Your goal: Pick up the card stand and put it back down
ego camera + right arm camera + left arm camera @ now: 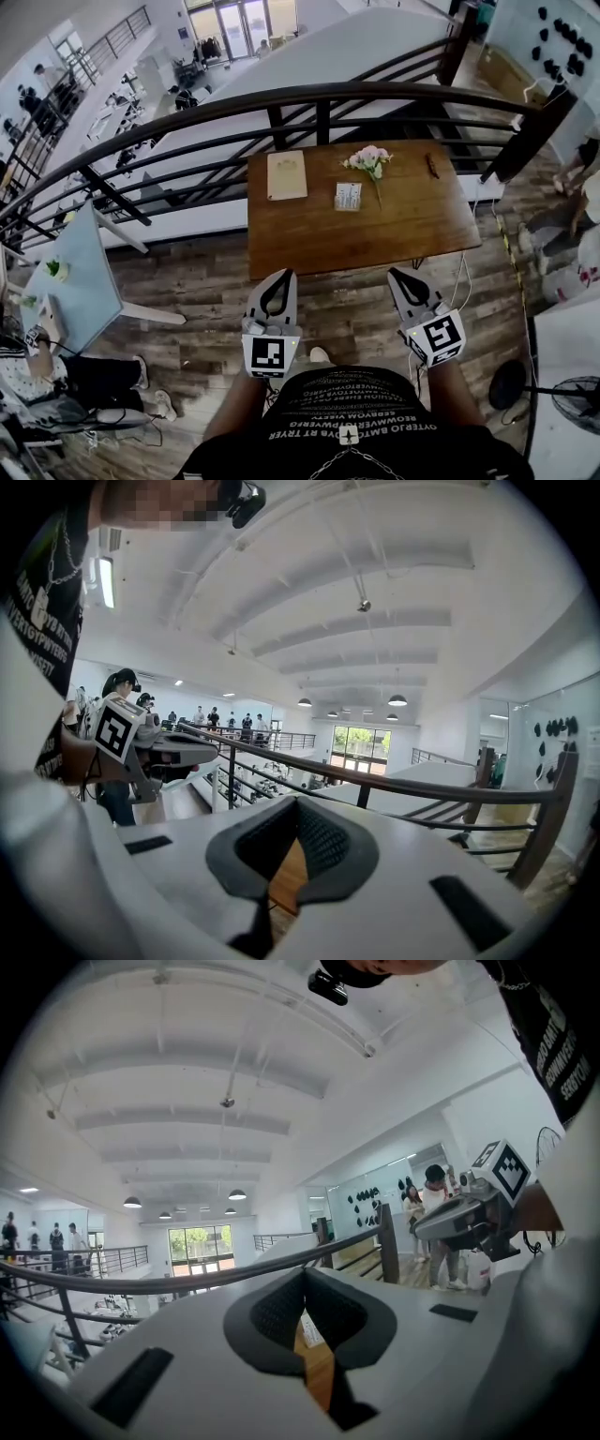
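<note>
The card stand (348, 196) is a small white printed card standing near the middle of the brown wooden table (412, 234). Both grippers hover short of the table's near edge, over the plank floor and well apart from the stand. My left gripper (281, 274) is shut, its tips touching with nothing between them, and it points at the table. The right gripper (397, 273) is shut and empty too. In the left gripper view the closed jaws (302, 1275) frame a strip of table and a white card (310, 1331). The right gripper view (298, 802) shows only wood through the jaws.
On the table lie a tan clipboard (287, 175), a pink flower sprig (368, 160) and a small dark object (432, 166). A black metal railing (319, 94) runs behind it. A pale blue table (80, 272) stands left, a floor fan (572, 398) right.
</note>
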Demonstrator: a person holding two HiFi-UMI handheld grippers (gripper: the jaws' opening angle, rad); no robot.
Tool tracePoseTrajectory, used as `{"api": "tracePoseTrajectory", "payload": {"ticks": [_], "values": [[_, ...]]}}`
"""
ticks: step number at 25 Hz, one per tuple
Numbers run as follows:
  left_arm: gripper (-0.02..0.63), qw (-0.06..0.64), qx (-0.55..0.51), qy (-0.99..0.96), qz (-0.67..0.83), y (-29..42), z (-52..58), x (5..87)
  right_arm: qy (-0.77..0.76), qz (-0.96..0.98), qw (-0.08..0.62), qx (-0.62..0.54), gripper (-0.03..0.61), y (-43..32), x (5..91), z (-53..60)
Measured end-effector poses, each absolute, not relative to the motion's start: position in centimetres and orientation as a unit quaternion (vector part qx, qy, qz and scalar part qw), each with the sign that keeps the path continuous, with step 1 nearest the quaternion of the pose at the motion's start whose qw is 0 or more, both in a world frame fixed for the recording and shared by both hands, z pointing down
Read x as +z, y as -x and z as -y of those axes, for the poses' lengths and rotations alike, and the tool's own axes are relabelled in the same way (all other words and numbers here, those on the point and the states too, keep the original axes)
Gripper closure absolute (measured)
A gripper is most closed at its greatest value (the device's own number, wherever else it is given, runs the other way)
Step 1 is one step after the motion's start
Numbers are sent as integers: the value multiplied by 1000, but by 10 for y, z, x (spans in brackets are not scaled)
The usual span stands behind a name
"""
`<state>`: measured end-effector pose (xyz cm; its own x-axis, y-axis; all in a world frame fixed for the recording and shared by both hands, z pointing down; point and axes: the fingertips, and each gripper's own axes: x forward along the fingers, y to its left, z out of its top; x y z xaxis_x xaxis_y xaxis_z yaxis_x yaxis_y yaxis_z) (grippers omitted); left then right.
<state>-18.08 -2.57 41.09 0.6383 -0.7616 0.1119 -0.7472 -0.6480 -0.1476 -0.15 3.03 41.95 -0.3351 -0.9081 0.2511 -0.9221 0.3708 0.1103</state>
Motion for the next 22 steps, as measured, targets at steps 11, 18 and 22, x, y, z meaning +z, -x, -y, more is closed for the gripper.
{"api": "tracePoseTrajectory", "payload": {"ticks": [11,18,22], "values": [[591,23,-87,914,-396,164,33,430,-573,802,165,43,563,-15,435,-35],[591,23,-95,909,-405,150,52,431,-570,808,140,53,563,-30,439,-10],[591,27,-98,905,-412,135,67,429,-562,815,133,54,563,-44,439,9]]}}
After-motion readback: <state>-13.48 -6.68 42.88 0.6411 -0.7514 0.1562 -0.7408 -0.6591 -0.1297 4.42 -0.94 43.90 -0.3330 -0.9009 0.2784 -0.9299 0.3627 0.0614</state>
